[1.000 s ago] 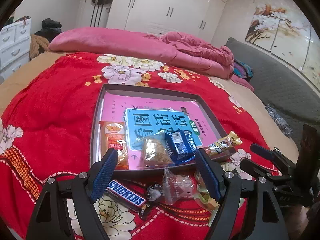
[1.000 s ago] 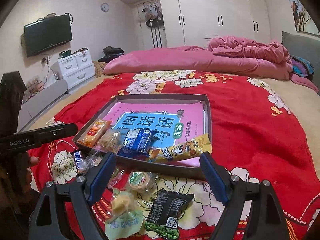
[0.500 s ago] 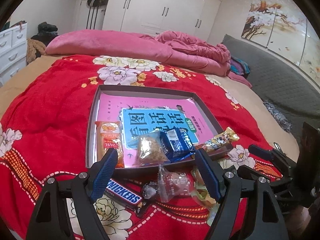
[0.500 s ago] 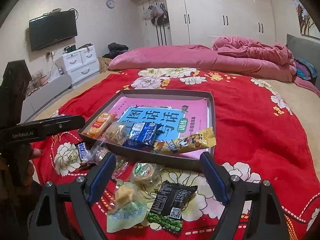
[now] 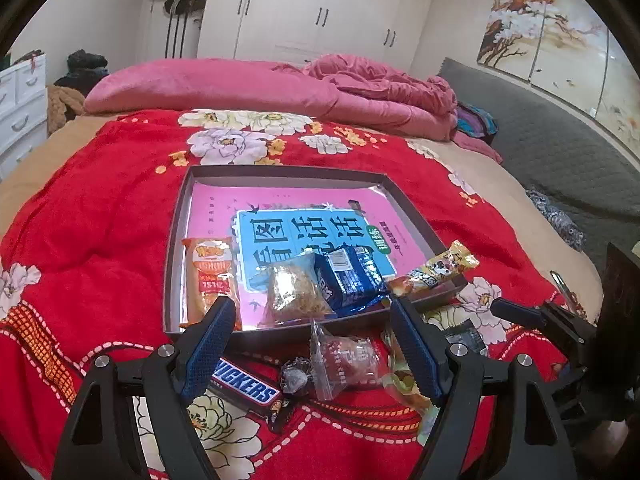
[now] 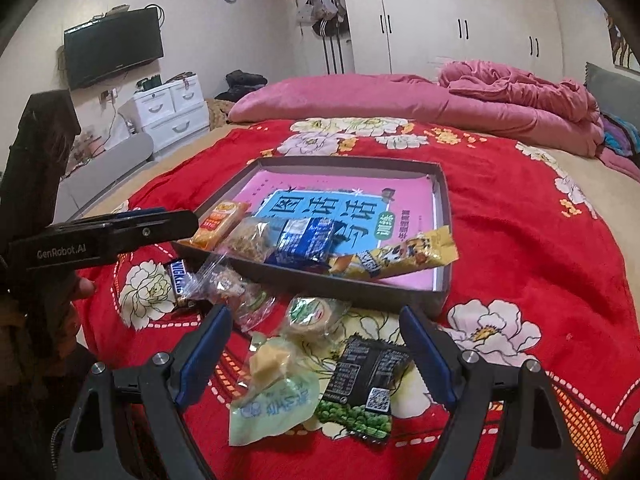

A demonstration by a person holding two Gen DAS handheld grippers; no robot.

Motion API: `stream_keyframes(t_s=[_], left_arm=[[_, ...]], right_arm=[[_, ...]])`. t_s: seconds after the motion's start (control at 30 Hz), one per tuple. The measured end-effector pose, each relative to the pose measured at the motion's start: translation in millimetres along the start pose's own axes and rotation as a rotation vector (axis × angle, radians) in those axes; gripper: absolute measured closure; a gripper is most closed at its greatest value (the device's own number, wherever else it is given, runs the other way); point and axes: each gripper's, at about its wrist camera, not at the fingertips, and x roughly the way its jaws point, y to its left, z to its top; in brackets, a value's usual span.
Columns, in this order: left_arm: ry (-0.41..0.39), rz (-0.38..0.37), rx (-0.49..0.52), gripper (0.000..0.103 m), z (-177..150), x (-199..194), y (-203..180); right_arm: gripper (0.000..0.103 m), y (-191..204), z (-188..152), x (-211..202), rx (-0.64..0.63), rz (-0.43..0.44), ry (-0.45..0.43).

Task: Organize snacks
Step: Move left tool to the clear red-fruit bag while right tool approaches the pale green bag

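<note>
A shallow grey box [image 5: 176, 240] [image 6: 444, 216] lies on the red bedspread with a pink and blue book inside. In it are an orange pack [image 5: 210, 276], a clear bag of crumbly snack [image 5: 294, 292], a blue pack [image 5: 348, 278] and a yellow bar [image 5: 436, 268] [image 6: 396, 260] lying on its rim. My left gripper [image 5: 312, 352] is open above a Snickers bar [image 5: 248, 390] and a clear bag with a red snack [image 5: 346, 362]. My right gripper [image 6: 316, 352] is open above a black pea pack [image 6: 366, 388], a pale green pack [image 6: 276, 400] and a round green-labelled snack [image 6: 310, 314].
A pink duvet [image 5: 256, 88] lies across the far end of the bed. White drawers [image 6: 172, 112] and a wall TV [image 6: 114, 52] stand at the left, wardrobes at the back. The other gripper shows at each view's side edge [image 5: 560, 328] [image 6: 104, 236].
Both grippers have drawn back and up a little, so the box and loose snacks sit slightly farther off. Both stay open. No snack has moved.
</note>
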Motion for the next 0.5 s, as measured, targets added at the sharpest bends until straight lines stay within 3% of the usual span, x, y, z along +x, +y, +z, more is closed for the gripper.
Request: stream_keyframes(t_s=[0.5], left_arm=[[0.076, -0.028, 0.031, 0.022, -6.1, 13.4, -2.7]], right_arm=[[0.018, 11.3, -10.9, 13.8, -0.049, 0.01, 0.079]])
